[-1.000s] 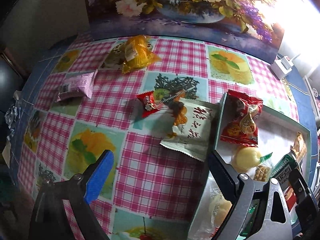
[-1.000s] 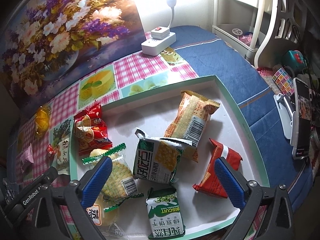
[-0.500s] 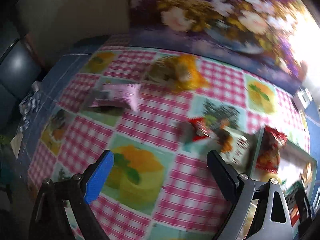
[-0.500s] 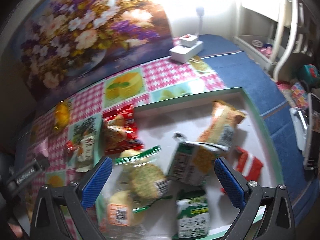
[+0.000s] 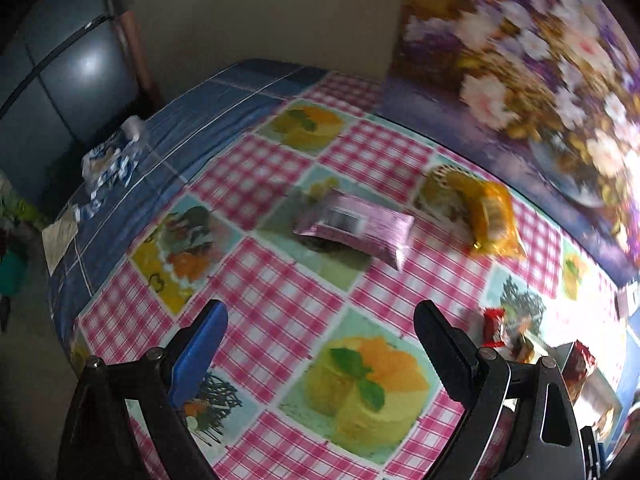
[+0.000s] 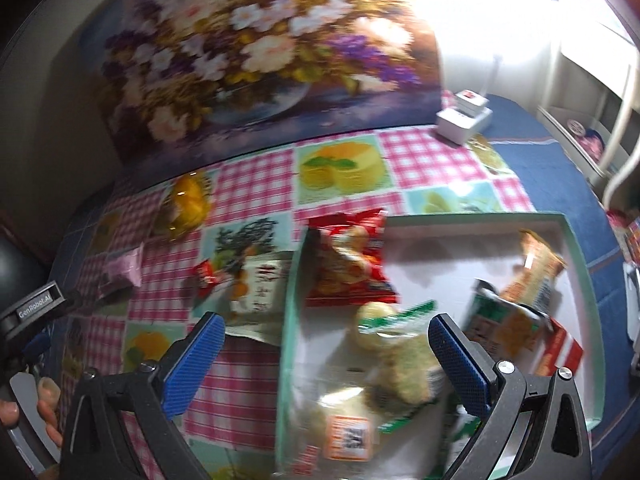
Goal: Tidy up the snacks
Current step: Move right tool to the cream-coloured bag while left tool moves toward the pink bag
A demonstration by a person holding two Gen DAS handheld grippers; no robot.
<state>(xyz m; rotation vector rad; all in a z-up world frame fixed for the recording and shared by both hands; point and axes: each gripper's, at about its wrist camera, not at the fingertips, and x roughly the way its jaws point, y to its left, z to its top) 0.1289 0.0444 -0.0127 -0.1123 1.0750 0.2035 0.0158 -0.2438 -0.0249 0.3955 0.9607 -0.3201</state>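
Left tool lining up on the pink snack packet, with loose snacks not yet gathered into the tray.

The pink packet [image 5: 354,227] lies flat on the checked cloth, ahead of the left tool [image 5: 320,344], whose jaws are spread wide and hold nothing; the yellow-wrapped snack [image 5: 486,214] sits just beside the packet, nearer the flower painting [image 5: 532,80]. I judge the step to be a reach for the packet, which calls for lowering the jaws across its narrow width before closing. The right tool [image 6: 326,354] hangs spread and empty over the near-left edge of the green-rimmed tray [image 6: 290,320], which already holds several packets. A white packet [image 6: 260,288] and a small red one [image 6: 206,274] lie outside it, the white one touching its left wall. The surface wears a pink-check cloth with fruit pictures over blue fabric; a white power strip [image 6: 464,118] sits at the back.
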